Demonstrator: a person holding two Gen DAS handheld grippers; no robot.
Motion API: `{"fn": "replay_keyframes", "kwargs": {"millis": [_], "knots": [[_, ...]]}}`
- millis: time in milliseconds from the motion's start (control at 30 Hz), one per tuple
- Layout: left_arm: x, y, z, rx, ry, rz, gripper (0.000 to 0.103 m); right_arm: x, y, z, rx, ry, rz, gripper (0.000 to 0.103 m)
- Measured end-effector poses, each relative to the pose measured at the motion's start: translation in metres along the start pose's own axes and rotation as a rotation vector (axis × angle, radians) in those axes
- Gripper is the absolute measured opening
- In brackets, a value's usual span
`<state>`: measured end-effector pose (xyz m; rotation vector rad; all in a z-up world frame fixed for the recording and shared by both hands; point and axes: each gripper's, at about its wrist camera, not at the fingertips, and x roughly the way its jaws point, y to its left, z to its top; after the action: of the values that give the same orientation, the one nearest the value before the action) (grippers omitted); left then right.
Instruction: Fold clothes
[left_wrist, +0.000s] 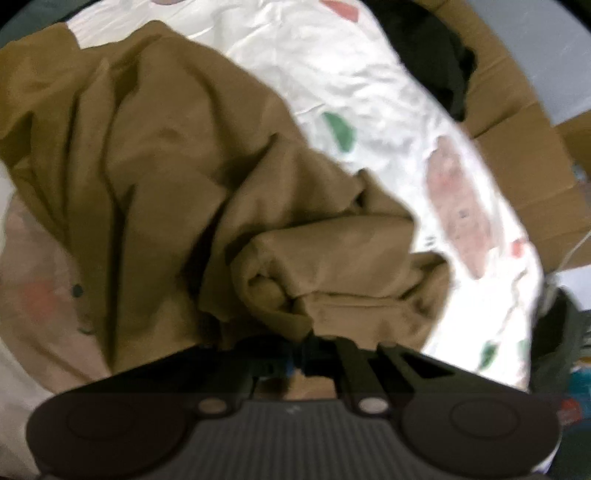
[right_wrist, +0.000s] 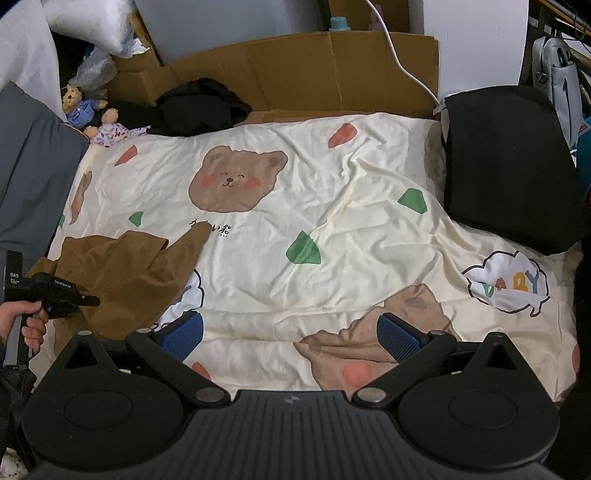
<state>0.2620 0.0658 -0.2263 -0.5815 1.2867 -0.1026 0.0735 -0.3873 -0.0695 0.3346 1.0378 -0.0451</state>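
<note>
A brown garment (left_wrist: 177, 177) lies crumpled on the cream bear-print bedsheet (left_wrist: 369, 85). My left gripper (left_wrist: 301, 354) is shut on a bunched edge of the garment, which fills most of the left wrist view. In the right wrist view the same brown garment (right_wrist: 129, 273) lies at the left of the sheet (right_wrist: 332, 258), with the left gripper (right_wrist: 88, 301) pinching its near edge. My right gripper (right_wrist: 291, 336) is open and empty, low over the sheet's near middle, well right of the garment.
A black garment (right_wrist: 201, 103) lies at the far edge against brown cardboard (right_wrist: 332, 70). A black cushion (right_wrist: 509, 162) stands at the right. A grey pillow (right_wrist: 33, 166) and two teddy bears (right_wrist: 88, 110) sit at the far left. A white cable (right_wrist: 402, 62) runs over the cardboard.
</note>
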Motion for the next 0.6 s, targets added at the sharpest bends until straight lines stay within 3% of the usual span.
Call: {"fn": "replay_keyframes", "kwargs": {"millis": [133,600], "knots": [[-0.017,-0.013,-0.003,0.042,-0.052,-0.085,0.003,-0.005,0.001,-0.001,-0.002,-0.013,0.008,0.103],[-0.079,-0.083,-0.018,0.213,-0.164,-0.265,0.002,-0.022,0.000,0.001,0.005,-0.067,0.036,0.103]]}}
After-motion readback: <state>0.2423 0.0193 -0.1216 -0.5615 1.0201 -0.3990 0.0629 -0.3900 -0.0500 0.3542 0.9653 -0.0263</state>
